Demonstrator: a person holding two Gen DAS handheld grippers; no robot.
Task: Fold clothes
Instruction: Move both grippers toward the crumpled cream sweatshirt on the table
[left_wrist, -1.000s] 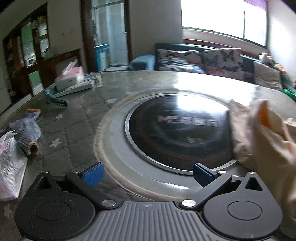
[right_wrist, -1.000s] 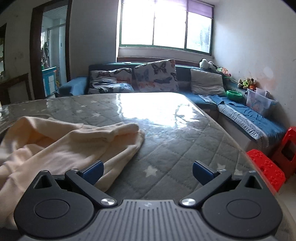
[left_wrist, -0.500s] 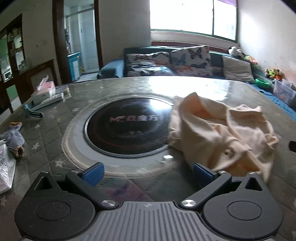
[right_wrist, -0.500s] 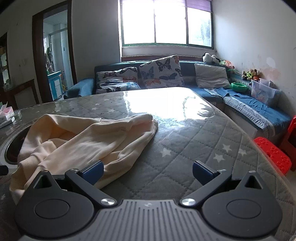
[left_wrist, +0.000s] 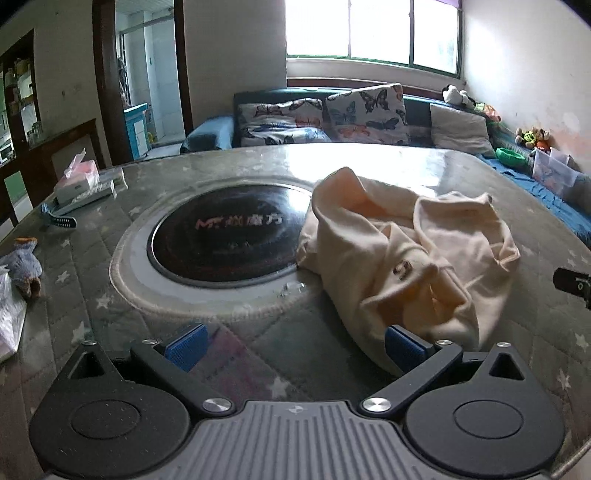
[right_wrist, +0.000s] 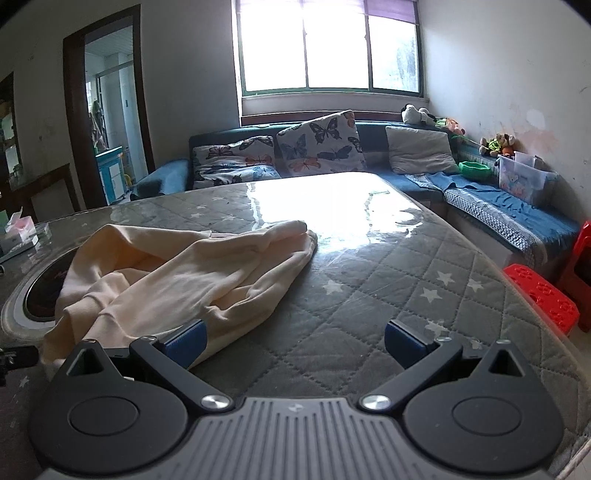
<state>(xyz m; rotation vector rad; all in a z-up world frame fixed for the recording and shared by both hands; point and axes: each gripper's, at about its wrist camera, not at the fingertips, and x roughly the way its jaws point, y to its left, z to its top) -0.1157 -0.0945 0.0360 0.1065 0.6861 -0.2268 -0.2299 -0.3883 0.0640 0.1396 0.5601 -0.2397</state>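
On the quilted table: a crumpled cream garment lying unfolded, now in full view.
Over the last second the left gripper has swung toward it, bringing the garment from the frame edge to 2 o'clock; the right gripper finds it at 10 o'clock. Both sets of fingers stand spread and empty, so folding has yet to begin.

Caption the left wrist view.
Open left tongs face a crumpled cream garment beside the round cooktop.

Home living room: sofa, butterfly cushions, soft toys.
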